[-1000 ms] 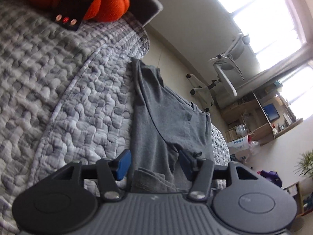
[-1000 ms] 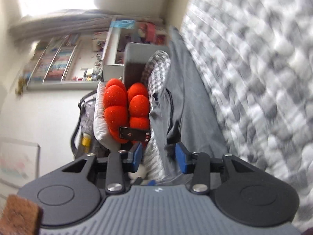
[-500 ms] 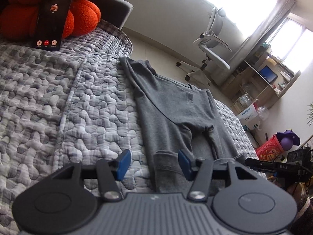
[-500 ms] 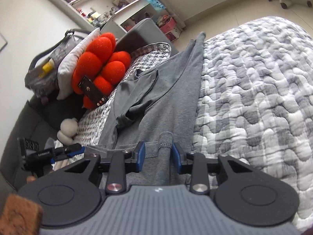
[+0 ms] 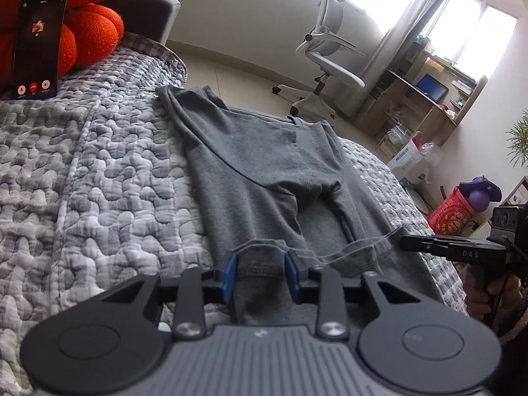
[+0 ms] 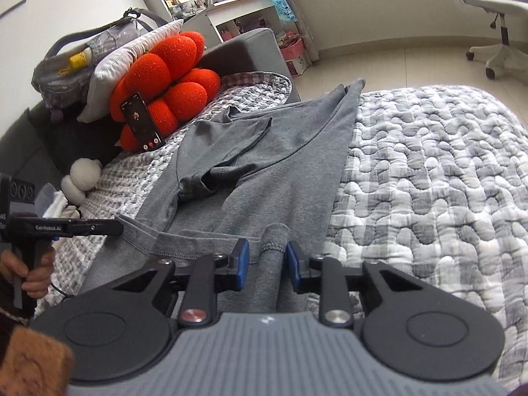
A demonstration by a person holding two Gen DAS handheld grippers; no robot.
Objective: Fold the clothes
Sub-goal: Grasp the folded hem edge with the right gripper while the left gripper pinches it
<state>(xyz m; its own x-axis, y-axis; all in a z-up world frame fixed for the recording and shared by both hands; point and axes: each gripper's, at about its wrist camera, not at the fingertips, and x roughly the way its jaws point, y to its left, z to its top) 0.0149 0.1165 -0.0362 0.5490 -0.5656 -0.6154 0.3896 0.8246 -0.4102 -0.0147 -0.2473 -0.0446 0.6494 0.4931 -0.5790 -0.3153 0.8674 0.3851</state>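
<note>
A grey T-shirt lies spread on the quilted bed, stretching away ahead of both pairs of tongs with its hem nearest them.

The left tongs have a bunched fold of the hem between their blue pads. The jaws are closing, and the cloth fills the gap and touches both pads, so they grip the T-shirt at its hem. Off to their right, the right tongs reach in from the side, their tip at the other corner of the same hem, which is drawn in a taut line between the two.

In the right wrist view, the right tongs also have a raised fold of the hem standing between their pads. These jaws are closing too; the fold meets the right pad, while a narrow gap shows beside the left one, so I cannot tell if the pinch is firm. To their left, the left tongs touch the far hem corner, with a hand on the handle.

Beyond the T-shirt, ahead and left of the tongs, an orange cushion props up a phone with a lit screen. An office chair stands on the floor past the bed's far edge.
</note>
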